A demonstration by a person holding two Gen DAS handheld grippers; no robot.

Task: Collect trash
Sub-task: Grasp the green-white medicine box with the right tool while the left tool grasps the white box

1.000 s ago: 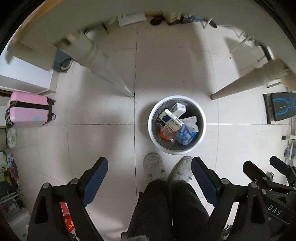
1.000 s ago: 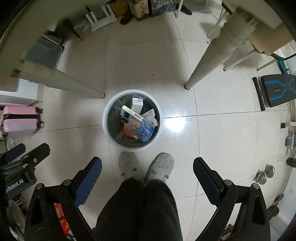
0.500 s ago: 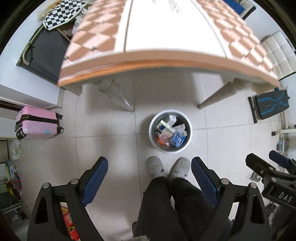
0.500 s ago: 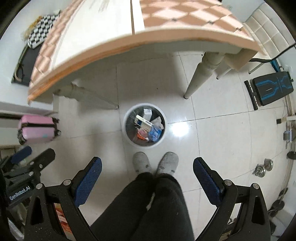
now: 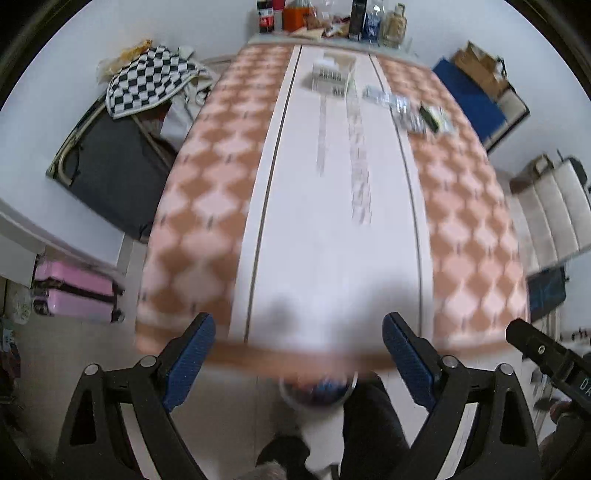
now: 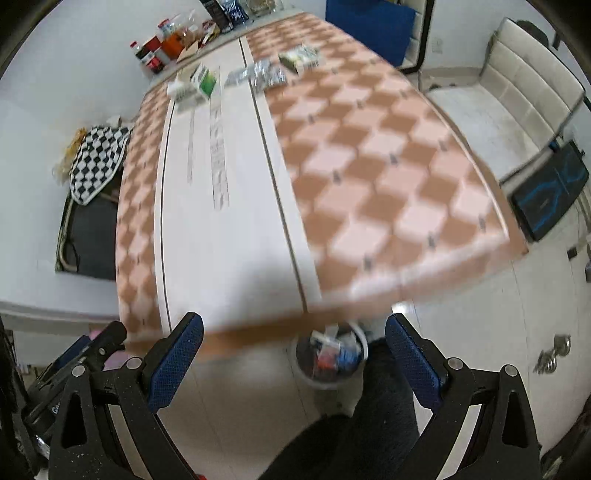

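Note:
My left gripper [image 5: 299, 354] hangs above the near edge of a table [image 5: 332, 221] with a pink checked cloth; its jaws are opening and nothing is between them. My right gripper [image 6: 293, 360] is open and empty beside it. On the floor below, the white trash bin [image 6: 330, 354] with packets inside is half hidden by the table edge; in the left wrist view only a sliver of the bin [image 5: 317, 387] shows. At the table's far end lie a white box [image 5: 327, 75], a green and white box [image 6: 201, 83] and foil blister packs [image 5: 399, 105] [image 6: 262, 75].
Bottles and jars [image 5: 295, 11] stand along the table's far edge. A pink suitcase [image 5: 74, 295] and a checked cloth over a dark cot [image 5: 151, 79] are to the left, a white sofa [image 6: 498, 96] to the right. The person's dark trouser legs [image 6: 369, 424] stand by the bin.
Both grippers have risen from just over the floor and bin to above the tabletop and tilted up; the bin has slid under the table edge in both views.

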